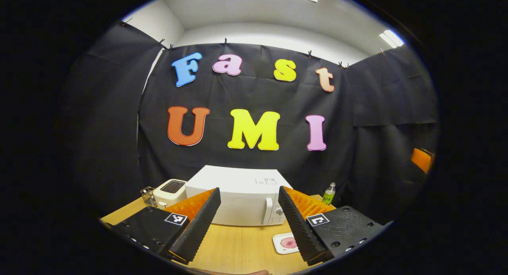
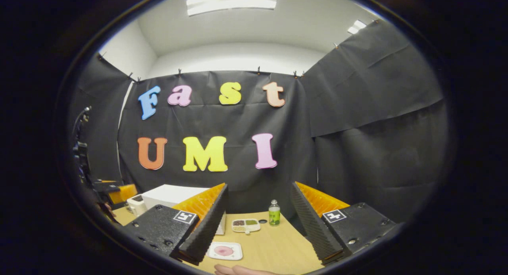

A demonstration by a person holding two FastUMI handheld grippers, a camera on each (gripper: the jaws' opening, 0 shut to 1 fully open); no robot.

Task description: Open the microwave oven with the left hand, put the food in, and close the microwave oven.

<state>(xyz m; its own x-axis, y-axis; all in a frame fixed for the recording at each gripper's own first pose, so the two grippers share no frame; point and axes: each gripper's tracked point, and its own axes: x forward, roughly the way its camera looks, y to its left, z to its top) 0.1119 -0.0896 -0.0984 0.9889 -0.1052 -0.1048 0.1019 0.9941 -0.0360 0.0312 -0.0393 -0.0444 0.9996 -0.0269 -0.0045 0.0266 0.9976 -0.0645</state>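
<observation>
Wooden counter (image 1: 238, 247) carries the shut microwave oven (image 1: 238, 201) at the back, a small plate of what looks like pink food (image 2: 224, 250) nearer; left tongs (image 1: 248, 223) and right tongs (image 2: 258, 227) gape wide, empty

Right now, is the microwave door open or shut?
Shut. In the left gripper view the microwave oven shows its door flush with the front, handle untouched, and the open left gripper short of it.

White microwave oven (image 1: 242, 195) sits at the back of the wooden table, door shut, handle on its right. Pink food on a white square plate (image 2: 224, 250) lies nearer, in front.
</observation>
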